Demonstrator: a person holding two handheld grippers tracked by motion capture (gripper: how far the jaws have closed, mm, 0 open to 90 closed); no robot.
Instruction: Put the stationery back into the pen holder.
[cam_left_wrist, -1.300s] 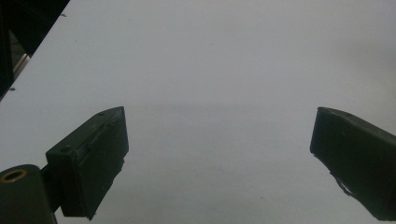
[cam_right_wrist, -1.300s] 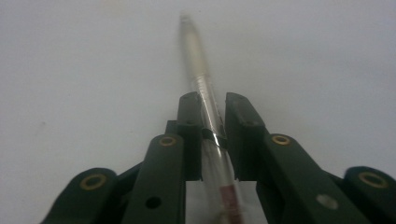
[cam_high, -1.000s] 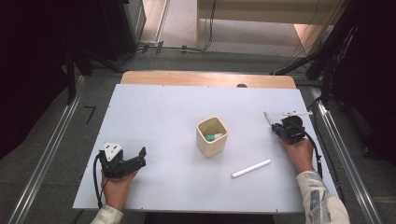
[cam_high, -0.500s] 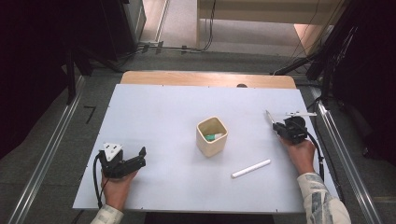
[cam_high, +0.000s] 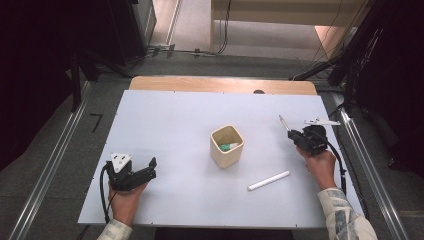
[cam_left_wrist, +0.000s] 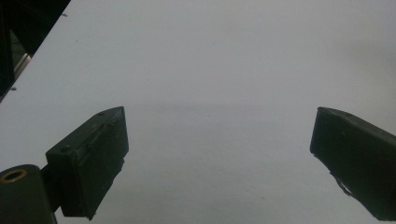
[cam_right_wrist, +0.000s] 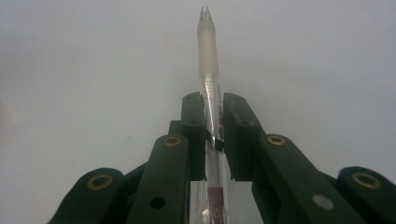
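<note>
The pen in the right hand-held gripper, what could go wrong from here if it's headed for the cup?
1. The pen is pinched between narrow jaws of the right hand-held gripper with much of its length sticking out ahead; it might pivot or slip during a swing.
2. The cup already holds a green item and looks light; a long pen striking its rim could tip it.
3. The white stick lies on the table near the cup and could be knocked rolling.

Left gripper (cam_high: 150, 167) rests low with fingers (cam_left_wrist: 88, 163) spread wide; right gripper (cam_high: 292, 136) fingers (cam_right_wrist: 194, 135) are clamped together

one cup (cam_high: 226, 146), two pens (cam_high: 268, 180), two grippers (cam_high: 131, 174)
</note>
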